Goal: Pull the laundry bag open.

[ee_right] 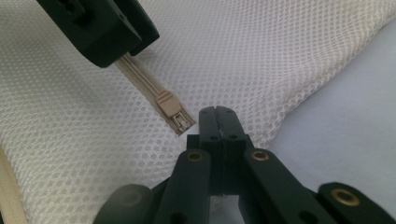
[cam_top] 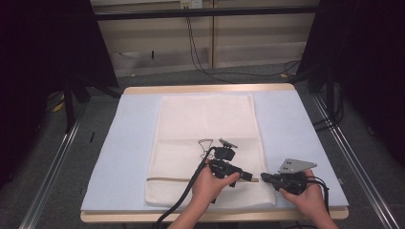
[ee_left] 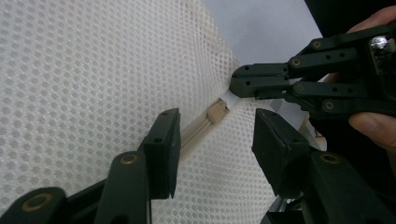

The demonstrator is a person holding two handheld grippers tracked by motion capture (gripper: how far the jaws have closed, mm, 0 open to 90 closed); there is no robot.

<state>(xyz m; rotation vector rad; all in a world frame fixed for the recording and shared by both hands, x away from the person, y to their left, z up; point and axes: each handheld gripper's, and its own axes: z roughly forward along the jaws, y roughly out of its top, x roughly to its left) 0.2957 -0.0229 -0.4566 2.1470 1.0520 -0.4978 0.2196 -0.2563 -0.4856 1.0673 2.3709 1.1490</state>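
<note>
So at this point the white mesh laundry bag [cam_top: 205, 143] was lying flat on the pale blue mat [cam_top: 129, 157] that covered the table, long side running near to far, with its beige zipper [cam_top: 167, 179] crossing the near end from left to right.

My left gripper [cam_top: 248, 177] sat low over the near right part of the bag, pointing right along the zipper line. In the left gripper view its jaws stood apart, one on each side of the zipper tape, and the zipper slider [ee_left: 217, 112] was just beyond the tips, not between them and not touched.

My right gripper [cam_top: 263, 177] came in from the right edge of the bag, pointing left, tip to tip with the other one. Its jaws were pressed together, and in the left gripper view they seemed to pinch a small white bit of the bag's edge just past the slider. Can't say for sure from the right gripper view, where the slider [ee_right: 168, 104] lay just left of the tips.
</note>
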